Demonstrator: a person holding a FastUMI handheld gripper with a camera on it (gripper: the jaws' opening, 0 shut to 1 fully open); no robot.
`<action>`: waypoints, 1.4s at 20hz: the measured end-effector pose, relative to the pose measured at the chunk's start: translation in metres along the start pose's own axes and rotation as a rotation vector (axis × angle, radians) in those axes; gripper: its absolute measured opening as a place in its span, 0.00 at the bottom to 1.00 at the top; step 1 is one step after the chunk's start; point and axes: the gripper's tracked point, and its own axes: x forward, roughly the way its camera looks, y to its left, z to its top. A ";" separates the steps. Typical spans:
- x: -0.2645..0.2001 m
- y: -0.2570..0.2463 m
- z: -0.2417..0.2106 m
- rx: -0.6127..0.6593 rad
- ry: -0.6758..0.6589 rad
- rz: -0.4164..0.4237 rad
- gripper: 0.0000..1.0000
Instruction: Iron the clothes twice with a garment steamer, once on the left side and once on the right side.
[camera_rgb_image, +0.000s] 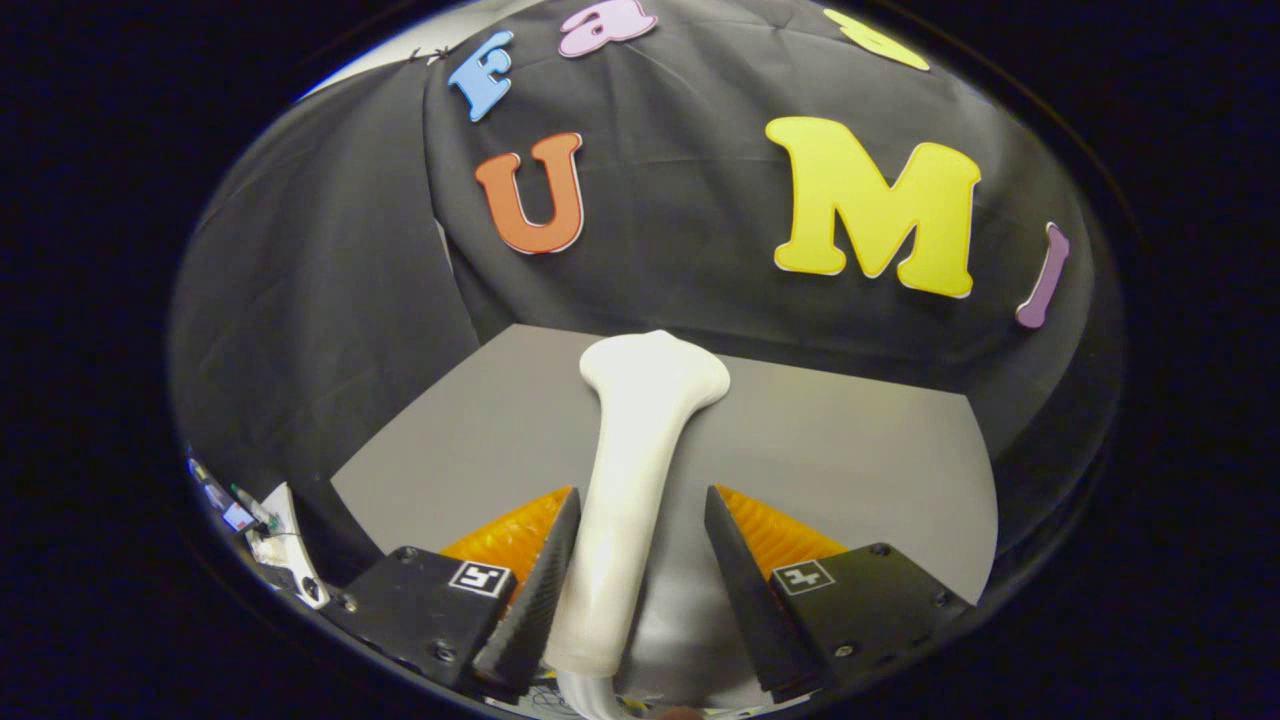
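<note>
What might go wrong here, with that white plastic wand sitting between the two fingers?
The white plastic garment steamer lies between the fingers of the gripper. One finger touches its handle, while the other stands apart with a gap, so no firm clamp shows. If lifted like this, it might slip or swing sideways. Its hose trails from the handle's end near the fingers and could snag. No garment appears on the grey tabletop.

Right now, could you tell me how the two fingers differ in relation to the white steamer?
The left finger lies against the steamer; the right finger stands apart from it, grey table showing in the gap. So the steamer sits off-centre, nearer the left finger than the right. Both flank its handle; the gripper is open.
</note>
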 end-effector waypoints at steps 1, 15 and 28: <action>0.004 0.001 0.001 -0.001 0.007 -0.006 0.80; -0.027 0.010 0.003 0.151 -0.061 0.008 0.36; -0.246 -0.089 -0.026 0.298 -0.457 -0.134 0.36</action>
